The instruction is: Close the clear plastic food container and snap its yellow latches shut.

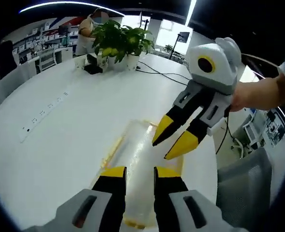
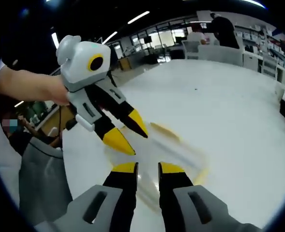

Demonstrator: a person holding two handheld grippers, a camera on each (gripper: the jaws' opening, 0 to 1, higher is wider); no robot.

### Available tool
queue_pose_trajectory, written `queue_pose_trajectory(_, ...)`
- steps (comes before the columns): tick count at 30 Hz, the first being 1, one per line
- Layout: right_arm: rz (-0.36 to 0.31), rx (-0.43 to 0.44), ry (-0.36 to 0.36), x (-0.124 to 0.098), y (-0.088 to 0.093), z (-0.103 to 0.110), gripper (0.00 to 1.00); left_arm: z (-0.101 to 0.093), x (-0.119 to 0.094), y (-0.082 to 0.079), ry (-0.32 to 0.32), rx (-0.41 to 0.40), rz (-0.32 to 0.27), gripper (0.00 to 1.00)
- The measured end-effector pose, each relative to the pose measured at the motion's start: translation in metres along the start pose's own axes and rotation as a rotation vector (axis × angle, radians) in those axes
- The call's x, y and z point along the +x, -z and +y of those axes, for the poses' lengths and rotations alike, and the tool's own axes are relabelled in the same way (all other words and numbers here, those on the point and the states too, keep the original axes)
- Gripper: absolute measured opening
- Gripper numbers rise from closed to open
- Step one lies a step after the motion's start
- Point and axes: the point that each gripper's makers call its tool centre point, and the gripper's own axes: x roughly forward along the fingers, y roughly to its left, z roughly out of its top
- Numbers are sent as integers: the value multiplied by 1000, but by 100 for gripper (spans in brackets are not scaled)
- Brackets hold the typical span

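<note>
The clear container [image 1: 140, 164] lies low-centre on the white table [image 1: 60, 130], yellow latches [image 1: 114, 147] along its edges (blurred). Left gripper [image 1: 139, 173] and right gripper [image 2: 147, 167] hover slightly parted, empty; press squarely on each latch.

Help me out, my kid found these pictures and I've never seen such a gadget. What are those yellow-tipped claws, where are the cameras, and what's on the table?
No robot here: a person holds a two-jaw gripper in each hand, and each carries a fisheye camera looking along its jaws. In the left gripper view, the left gripper rises from the bottom and the right gripper comes in from the right. The right gripper view mirrors this. Both hover over a clear plastic food container with yellow latches, on a white table. Nothing is held; the jaws stand slightly apart. Potted plants stand farther back.
</note>
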Motion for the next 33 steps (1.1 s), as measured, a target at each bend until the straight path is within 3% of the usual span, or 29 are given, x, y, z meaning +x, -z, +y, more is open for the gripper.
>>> queue_pose_trajectory(23, 16, -3, -52, 0, 4, 12, 11, 13, 7, -11, -23, 20, 5, 15)
queue_pose_trajectory(33, 6, -78, -76, -3, 13, 26, 11, 20, 9, -14, -38, 19, 16, 15)
